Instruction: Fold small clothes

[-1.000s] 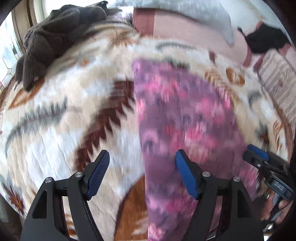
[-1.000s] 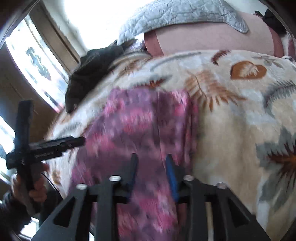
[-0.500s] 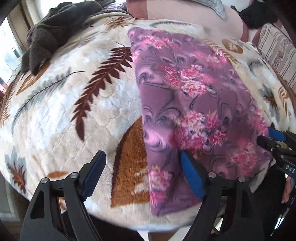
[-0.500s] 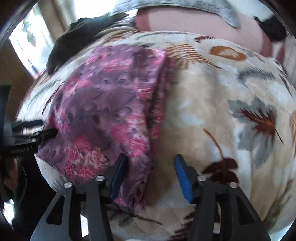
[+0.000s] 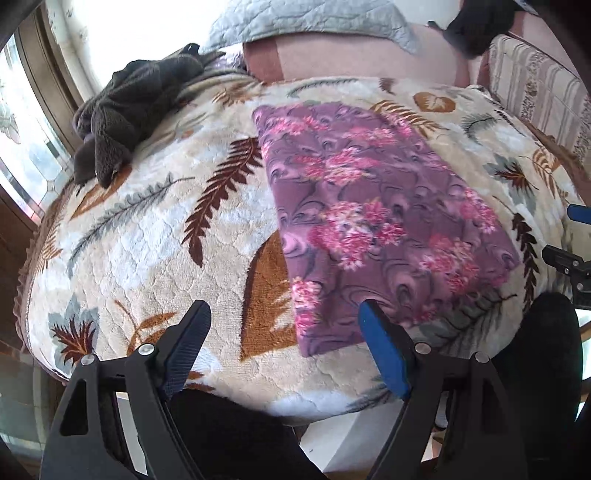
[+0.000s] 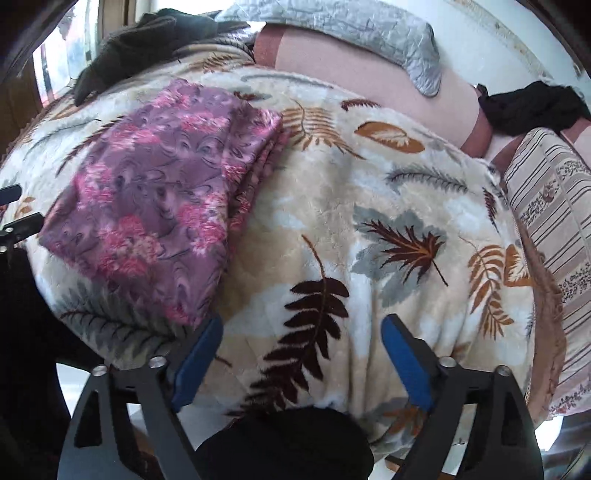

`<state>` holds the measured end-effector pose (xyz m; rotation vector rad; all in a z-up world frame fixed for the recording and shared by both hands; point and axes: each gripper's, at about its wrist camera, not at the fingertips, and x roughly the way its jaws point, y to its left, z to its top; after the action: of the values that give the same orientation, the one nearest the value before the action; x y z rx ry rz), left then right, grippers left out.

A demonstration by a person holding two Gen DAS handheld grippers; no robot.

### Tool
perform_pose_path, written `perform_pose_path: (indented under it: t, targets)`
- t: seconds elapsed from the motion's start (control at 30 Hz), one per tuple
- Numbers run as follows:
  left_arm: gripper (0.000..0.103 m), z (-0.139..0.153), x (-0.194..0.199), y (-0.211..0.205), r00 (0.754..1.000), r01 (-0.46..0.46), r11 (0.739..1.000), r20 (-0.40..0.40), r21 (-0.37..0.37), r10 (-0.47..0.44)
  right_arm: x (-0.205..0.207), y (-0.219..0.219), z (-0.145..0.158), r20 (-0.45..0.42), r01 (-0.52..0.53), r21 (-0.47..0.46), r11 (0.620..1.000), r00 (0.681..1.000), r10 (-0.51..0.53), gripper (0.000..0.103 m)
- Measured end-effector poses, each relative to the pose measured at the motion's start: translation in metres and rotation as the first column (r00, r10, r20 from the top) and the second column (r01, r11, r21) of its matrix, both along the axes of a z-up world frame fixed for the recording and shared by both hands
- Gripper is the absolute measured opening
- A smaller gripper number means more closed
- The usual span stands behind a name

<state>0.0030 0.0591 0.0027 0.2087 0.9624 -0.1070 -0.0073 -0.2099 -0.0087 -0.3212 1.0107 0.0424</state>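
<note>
A purple garment with pink flowers lies folded into a long flat rectangle on the leaf-patterned blanket. It also shows in the right wrist view, with stacked fold edges along its right side. My left gripper is open and empty, held off the blanket's near edge just below the garment's near left corner. My right gripper is open and empty, off the near edge, right of the garment. The right gripper's tips also show at the right edge of the left wrist view.
A dark grey plush garment lies at the blanket's far left. A grey quilted pillow and a pink cushion lie behind. A black cloth and a striped cushion are at the right. A window is at the left.
Both grippers pulled back toward me off the garment. The right gripper, nearly closed over the cloth a second ago, opened wide and let go. The garment now lies flat.
</note>
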Motion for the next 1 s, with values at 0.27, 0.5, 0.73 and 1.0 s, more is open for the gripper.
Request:
perform_pose_path:
  t: [0.27,0.5,0.73,1.0]
  targets:
    - [0.083,0.001,-0.019,-0.01,0.999,0.044,0.999,0.001,-0.01,-0.044,-0.018,0.009,0.013,0.134,-0.012,-0.064,0.998,0.991,0.021,0.095]
    - [0.083,0.002,-0.035,-0.008,0.998,0.055,0.998,-0.001,-0.005,-0.055,-0.024,0.01,0.014,0.127,-0.014,-0.071,0.997,0.992,0.023,0.096]
    - [0.083,0.008,-0.042,-0.006,0.999,0.039,0.999,0.002,-0.03,-0.039,-0.029,0.003,0.023,0.143,0.011,-0.017,1.0,0.99,-0.008,0.098]
    - [0.083,0.018,-0.051,-0.019,0.998,0.065,0.996,0.023,-0.053,-0.064,-0.038,-0.004,0.032,0.165,0.027,0.004,1.0,0.986,-0.027,0.098]
